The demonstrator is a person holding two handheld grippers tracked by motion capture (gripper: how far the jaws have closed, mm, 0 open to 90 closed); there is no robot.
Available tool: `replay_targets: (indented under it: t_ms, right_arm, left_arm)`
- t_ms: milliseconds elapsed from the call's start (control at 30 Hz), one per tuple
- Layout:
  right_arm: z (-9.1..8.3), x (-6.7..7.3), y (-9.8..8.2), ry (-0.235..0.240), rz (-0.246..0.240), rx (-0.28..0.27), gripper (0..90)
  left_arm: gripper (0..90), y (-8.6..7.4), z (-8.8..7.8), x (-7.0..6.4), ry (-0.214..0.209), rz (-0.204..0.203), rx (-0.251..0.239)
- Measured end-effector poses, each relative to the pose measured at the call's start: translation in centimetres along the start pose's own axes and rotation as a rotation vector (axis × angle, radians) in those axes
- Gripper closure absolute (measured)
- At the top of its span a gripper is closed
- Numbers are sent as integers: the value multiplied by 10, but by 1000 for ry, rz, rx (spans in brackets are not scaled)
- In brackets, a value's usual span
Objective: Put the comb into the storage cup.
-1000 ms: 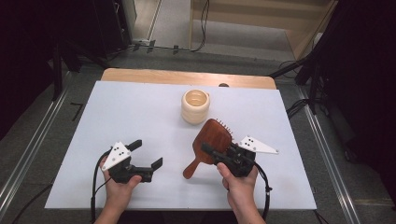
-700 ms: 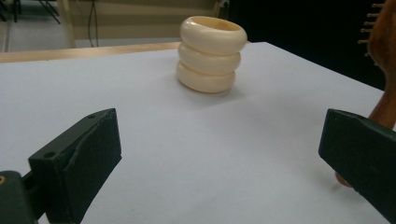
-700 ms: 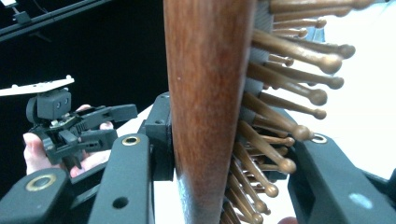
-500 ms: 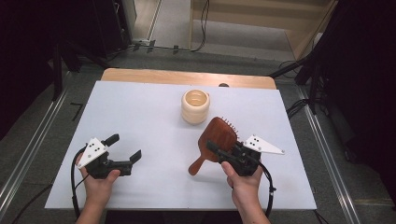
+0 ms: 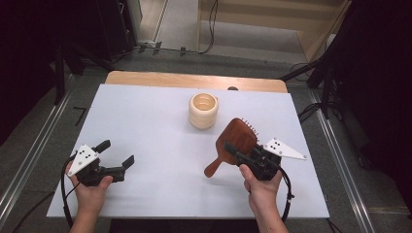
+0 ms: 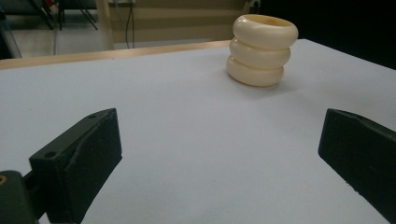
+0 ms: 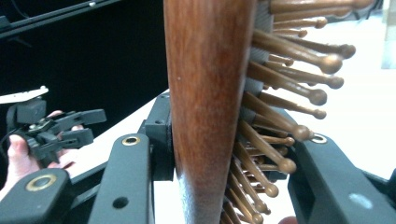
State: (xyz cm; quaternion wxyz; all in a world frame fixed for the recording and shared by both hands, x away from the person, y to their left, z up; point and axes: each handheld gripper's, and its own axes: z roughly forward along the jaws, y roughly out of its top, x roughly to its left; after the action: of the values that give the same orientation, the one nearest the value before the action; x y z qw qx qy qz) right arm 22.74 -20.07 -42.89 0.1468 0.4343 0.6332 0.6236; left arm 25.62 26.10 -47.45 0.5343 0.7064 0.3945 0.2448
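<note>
A: Why is the wooden hairbrush [image 5: 236,141] held up like that?

B: The right gripper [image 5: 243,154] has its jaws clamped across the paddle head, one on the smooth back, the other in among the bristles. My guess is that gripping the wide head keeps the brush from swinging; the handle hangs down toward the white surface [image 5: 160,116], near its right front part, and I can't tell whether its tip touches.

A: And the left gripper [image 5: 116,153]?

B: Its jaws stand wide apart with nothing between them, low over the surface at the left front, well apart from the brush. It looks ready to take something, perhaps the handle, or to steady the cream ringed cup [image 5: 203,110] standing upright toward the back.

A: What does the right gripper view add?

B: The grip itself: the wooden pins [image 7: 289,84] with rounded tips, and the jaw pad pressed flat on the brush's back. From the high view that contact is hidden.

A: And the left gripper view?

B: The cup's three stacked rings [image 6: 261,49], seen side-on.
</note>
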Motion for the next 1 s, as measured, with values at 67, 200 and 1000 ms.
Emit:
replay_targets:
  t_ms: [67,200,1000]
  right_arm:
    - [-2,-3,2,-8,1,-5,544]
    - [-8,-12,6,-33,2,-11,544]
    - [-10,-22,35,-81,-30,-27,544]
  left_arm:
    - [0,-3,-2,1,14,10,4]
    - [2,-8,-7,3,29,-7,4]
    - [1,-22,-22,5,29,-17,-16]
